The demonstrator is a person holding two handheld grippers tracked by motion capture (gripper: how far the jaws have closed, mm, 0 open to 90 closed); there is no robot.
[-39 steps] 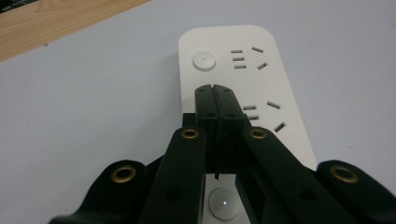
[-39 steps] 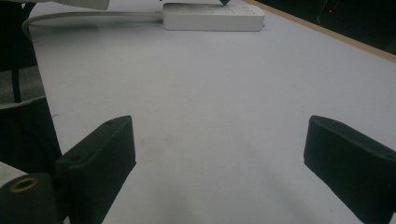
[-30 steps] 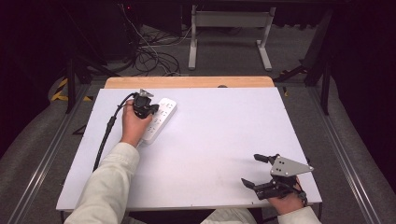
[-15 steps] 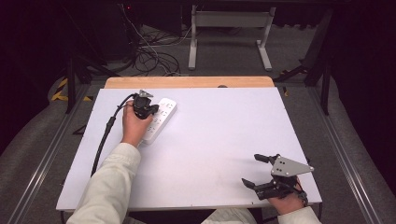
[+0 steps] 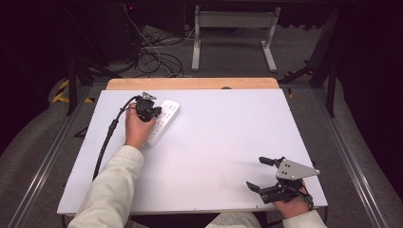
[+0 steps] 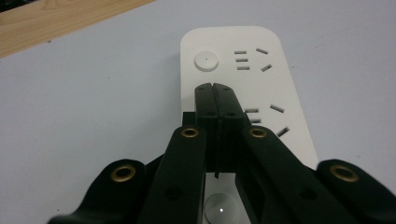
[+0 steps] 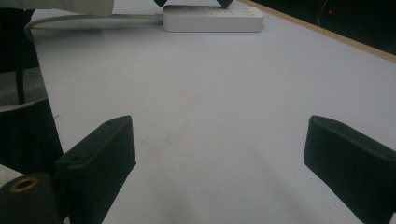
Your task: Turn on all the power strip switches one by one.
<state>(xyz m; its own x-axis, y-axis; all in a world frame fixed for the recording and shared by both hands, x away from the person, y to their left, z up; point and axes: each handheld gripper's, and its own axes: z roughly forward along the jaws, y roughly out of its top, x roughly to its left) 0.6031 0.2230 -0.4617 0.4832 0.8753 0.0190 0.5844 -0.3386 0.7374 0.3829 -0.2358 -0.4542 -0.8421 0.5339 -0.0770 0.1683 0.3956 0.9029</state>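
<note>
A white power strip (image 5: pixel 164 120) lies at the far left of the white table (image 5: pixel 214 142), its round button (image 6: pixel 206 61) and socket slots facing up. My left gripper (image 5: pixel 151 112) hovers just over the strip (image 6: pixel 243 88) with its two jaws pressed together, nothing between them. Their joined tips (image 6: pixel 215 87) sit just short of the round button. My right gripper (image 5: pixel 263 173) rests near the table's front right corner, wide open and holding nothing. Far ahead of its black fingers (image 7: pixel 100 161) I see the strip (image 7: pixel 212 18) and its white cord (image 7: pixel 93 18).
A black cable (image 5: pixel 107 142) trails from the left gripper along the table's left side. A wooden strip (image 5: pixel 190 83) runs along the far edge. Behind the table stand a white frame (image 5: pixel 233 33) and tangled cables (image 5: pixel 152 52) on the floor.
</note>
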